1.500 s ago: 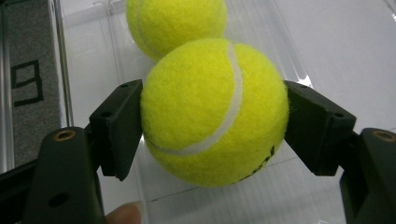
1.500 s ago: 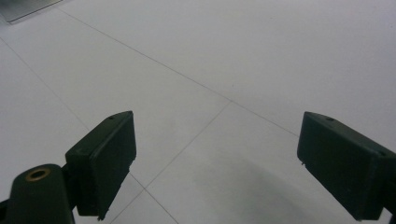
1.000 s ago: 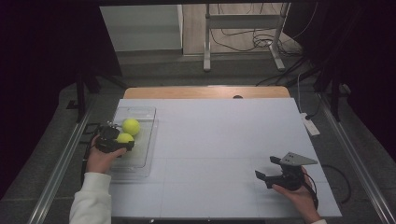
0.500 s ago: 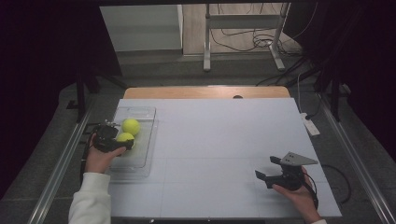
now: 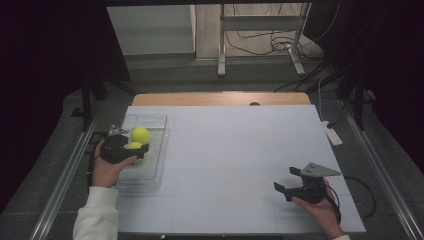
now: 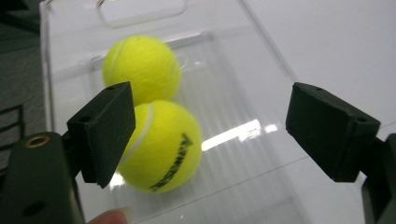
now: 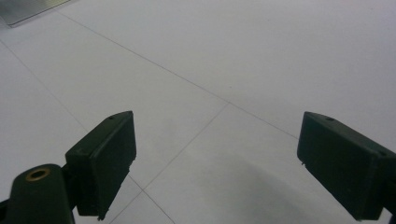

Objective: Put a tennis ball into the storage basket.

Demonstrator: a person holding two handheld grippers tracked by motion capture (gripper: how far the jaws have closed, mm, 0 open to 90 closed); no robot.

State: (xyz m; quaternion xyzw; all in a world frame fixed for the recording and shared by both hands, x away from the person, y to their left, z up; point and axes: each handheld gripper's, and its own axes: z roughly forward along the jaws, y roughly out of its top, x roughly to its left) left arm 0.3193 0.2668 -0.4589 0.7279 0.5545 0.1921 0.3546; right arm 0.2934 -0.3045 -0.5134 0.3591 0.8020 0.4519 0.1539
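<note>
From up high I see my left gripper (image 5: pixel 142 150) held over the clear plastic tray (image 5: pixel 159 131) that sits at the left side of the white table (image 5: pixel 240 150). Two yellow tennis balls lie in that tray, touching each other: the near ball (image 6: pixel 161 147), with dark lettering on its felt, and the far ball (image 6: pixel 142 67) just behind it, toward the tray's handle end. In the left gripper view my jaws stand well apart — they have just been opening — and neither pad presses on anything. The near ball shows partly behind the left-hand jaw in that view and is not gripped; it rests on the ribbed tray floor. The gap between the jaws looks onto bare tray bottom and its glare. A fingertip (image 6: pixel 109 217) of my own hand peeks in at the bottom edge.

In the high view the near ball (image 5: pixel 133 146) sits right at the gripper's nose, the far ball (image 5: pixel 140 134) a little beyond it, both inside the tray walls. My left hand (image 5: pixel 107 167) wraps the gripper body, white sleeve (image 5: pixel 95 215) trailing to the bottom edge.

My right gripper (image 5: pixel 281 189) is well apart from all this, low over the table's near right part, held in my right hand (image 5: pixel 320 210). Its jaws are spread wide too — in the right gripper view they frame nothing but bare white table with thin seam lines crossing it.
</note>
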